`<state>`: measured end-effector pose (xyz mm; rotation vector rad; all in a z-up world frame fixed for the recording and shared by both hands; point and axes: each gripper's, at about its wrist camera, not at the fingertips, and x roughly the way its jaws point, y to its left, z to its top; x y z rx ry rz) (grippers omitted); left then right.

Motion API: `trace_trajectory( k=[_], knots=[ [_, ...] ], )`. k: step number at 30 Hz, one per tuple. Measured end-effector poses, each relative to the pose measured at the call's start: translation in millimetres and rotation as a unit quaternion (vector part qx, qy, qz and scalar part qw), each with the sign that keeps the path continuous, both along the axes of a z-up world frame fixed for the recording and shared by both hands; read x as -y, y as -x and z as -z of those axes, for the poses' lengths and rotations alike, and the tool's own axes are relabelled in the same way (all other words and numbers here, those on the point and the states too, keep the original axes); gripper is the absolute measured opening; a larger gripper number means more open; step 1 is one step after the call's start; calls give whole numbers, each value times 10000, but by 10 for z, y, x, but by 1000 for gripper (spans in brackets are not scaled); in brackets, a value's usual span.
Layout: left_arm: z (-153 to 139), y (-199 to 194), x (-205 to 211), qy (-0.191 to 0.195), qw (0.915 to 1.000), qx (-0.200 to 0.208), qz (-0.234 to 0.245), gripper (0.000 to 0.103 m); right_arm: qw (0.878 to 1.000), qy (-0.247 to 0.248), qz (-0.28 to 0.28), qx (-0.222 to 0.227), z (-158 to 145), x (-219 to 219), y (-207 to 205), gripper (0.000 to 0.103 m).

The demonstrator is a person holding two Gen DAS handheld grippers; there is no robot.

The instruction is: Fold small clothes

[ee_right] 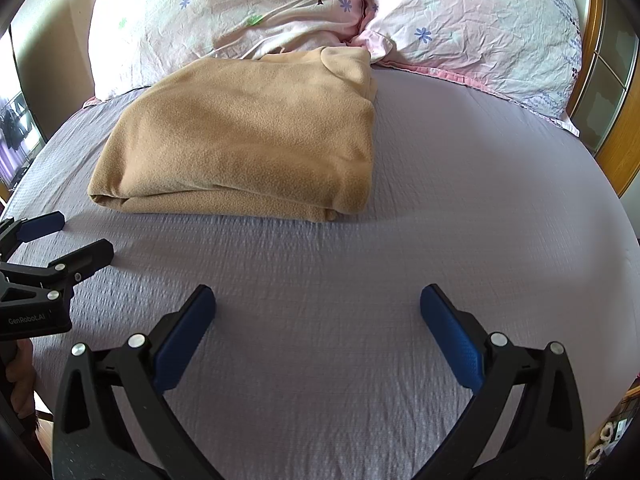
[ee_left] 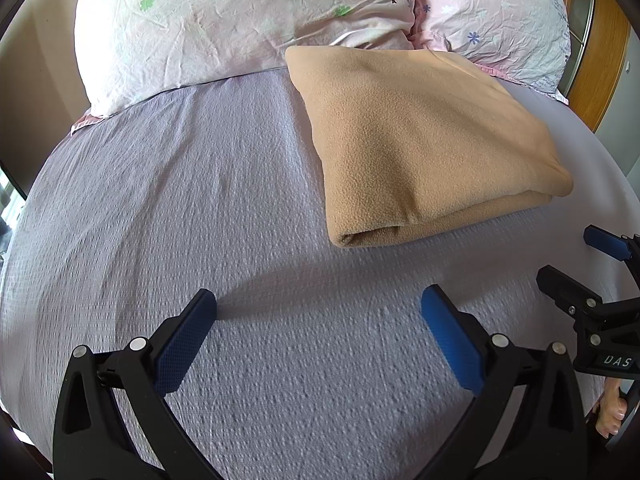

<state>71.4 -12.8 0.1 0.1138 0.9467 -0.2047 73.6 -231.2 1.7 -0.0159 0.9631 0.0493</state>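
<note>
Bed (ee_left: 240, 200) with lilac sheet, pillows (ee_left: 224, 20) behind. Tan fleece garment (ee_left: 420, 140) already folded, lying near pillows. Left tool (ee_left: 318, 320) and right tool (ee_right: 318, 318) both spread, empty — folding looks finished, I judge.

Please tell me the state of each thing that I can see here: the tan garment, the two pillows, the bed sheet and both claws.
Tan fleece garment: folded, lying flat, touching the pillows.
Left pillow: on the bed, creased.
Right pillow: on the bed, creased.
Bed sheet: spread out.
Left claw: open, holding nothing.
Right claw: open, holding nothing.
</note>
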Motion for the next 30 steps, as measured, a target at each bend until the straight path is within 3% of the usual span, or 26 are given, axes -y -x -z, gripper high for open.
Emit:
trace_trajectory(
  k=[30],
  knots=[
    [7, -31, -4, -29, 9999, -124, 46, 102, 10000, -1, 20, 8, 4, -13, -1, 101]
  ],
)
